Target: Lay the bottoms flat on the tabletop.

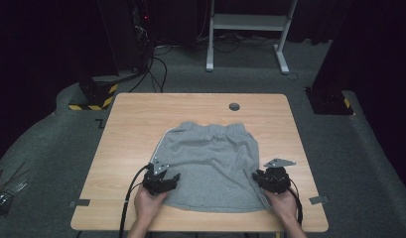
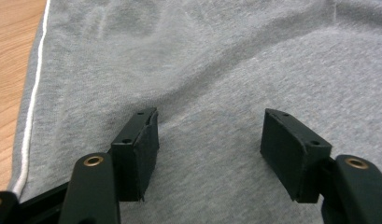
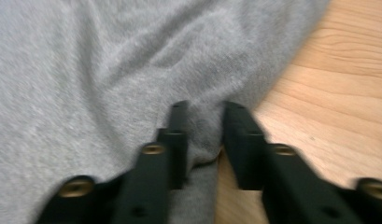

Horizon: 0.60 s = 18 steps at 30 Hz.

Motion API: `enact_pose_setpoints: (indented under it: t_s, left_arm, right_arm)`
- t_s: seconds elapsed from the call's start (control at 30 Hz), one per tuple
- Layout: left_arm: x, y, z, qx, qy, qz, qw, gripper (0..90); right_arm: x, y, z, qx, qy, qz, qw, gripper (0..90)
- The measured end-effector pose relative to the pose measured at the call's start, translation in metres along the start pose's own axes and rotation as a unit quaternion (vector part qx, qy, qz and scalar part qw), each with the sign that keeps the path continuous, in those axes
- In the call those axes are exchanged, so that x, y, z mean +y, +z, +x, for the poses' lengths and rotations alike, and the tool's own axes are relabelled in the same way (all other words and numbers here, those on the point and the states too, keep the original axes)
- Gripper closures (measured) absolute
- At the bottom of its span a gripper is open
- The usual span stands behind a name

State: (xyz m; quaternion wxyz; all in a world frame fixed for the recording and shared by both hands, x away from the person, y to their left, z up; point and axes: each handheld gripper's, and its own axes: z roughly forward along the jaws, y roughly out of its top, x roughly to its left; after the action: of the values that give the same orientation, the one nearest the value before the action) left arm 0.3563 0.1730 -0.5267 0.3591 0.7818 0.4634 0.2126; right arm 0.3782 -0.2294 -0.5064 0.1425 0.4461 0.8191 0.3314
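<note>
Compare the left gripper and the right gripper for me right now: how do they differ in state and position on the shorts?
The left gripper is open, jaws wide apart above flat fabric; the right gripper has its jaws nearly closed around a bunched fold. The left gripper sits inside the white-piped side edge of the grey shorts, over cloth; the right gripper is at the opposite edge, with bare table beside it. Both are near the hem end, closest to the person.

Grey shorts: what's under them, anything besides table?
The shorts lie flat on the wooden table, with bare wood all round them. The cloth hides whatever is beneath it; no bulge shows. The right gripper pinches the cloth's edge; the left gripper is open above it.
</note>
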Motion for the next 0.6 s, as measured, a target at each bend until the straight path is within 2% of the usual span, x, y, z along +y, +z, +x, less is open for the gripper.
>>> enact_pose_setpoints:
  t_s: [0.07,0.1,0.13,0.17,0.2,0.23,0.27,0.3,0.33,0.37,0.43,0.47,0.5,0.6]
  left_arm:
    - [0.000,0.000,0.000,0.000,0.000,0.000,1.0000,36.9]
    - [0.000,0.000,0.000,0.000,0.000,0.000,1.0000,36.9]
    - [0.000,0.000,0.000,0.001,0.000,0.000,1.0000,36.9]
    - [0.000,0.000,0.000,0.001,0.000,0.000,1.0000,36.9]
    - [0.000,0.000,0.000,0.000,0.000,0.000,1.0000,36.9]
    - [0.000,0.000,0.000,0.000,0.000,0.000,1.0000,36.9]
    - [0.000,0.000,0.000,0.001,0.000,0.000,1.0000,36.9]
    - [0.000,0.000,0.000,0.001,0.000,0.000,1.0000,36.9]
    - [0.000,0.000,0.000,0.001,0.000,0.000,1.0000,36.9]
    - [0.000,0.000,0.000,0.001,0.000,0.000,1.0000,36.9]
    - [0.000,0.000,0.000,0.000,0.000,0.000,1.0000,36.9]
    - [0.000,0.000,0.000,0.000,0.000,0.000,1.0000,36.8]
    - [0.000,0.000,0.000,0.000,0.000,0.000,1.0000,36.8]
    - [0.000,0.000,0.000,0.001,0.000,0.000,1.0000,36.8]
  right_arm:
    - [0.004,0.001,0.000,-0.009,-0.018,0.001,0.9998,85.7]
    - [0.004,0.001,0.000,-0.009,-0.018,0.001,0.9998,85.7]
    - [0.010,-0.005,-0.005,-0.028,-0.024,-0.014,0.9992,86.6]
    - [0.010,-0.005,-0.005,-0.028,-0.024,-0.014,0.9992,86.6]
    - [0.017,-0.011,-0.012,-0.049,-0.023,-0.023,0.9982,86.8]
    - [0.017,-0.011,-0.012,-0.049,-0.023,-0.023,0.9982,86.8]
    - [0.024,-0.016,-0.021,-0.075,-0.023,-0.027,0.9966,86.8]
    - [0.024,-0.016,-0.021,-0.075,-0.023,-0.027,0.9966,86.8]
    - [0.029,-0.016,-0.032,-0.096,-0.018,-0.022,0.9949,86.7]
    - [0.029,-0.014,-0.037,-0.102,-0.015,-0.016,0.9945,86.4]
    - [0.027,-0.001,-0.049,-0.105,0.011,0.020,0.9942,81.8]
    - [0.027,-0.001,-0.049,-0.105,0.011,0.020,0.9942,81.8]
    - [0.021,0.004,-0.051,-0.114,0.020,0.026,0.9930,73.1]
    - [0.017,-0.002,-0.047,-0.107,0.027,0.006,0.9939,66.5]
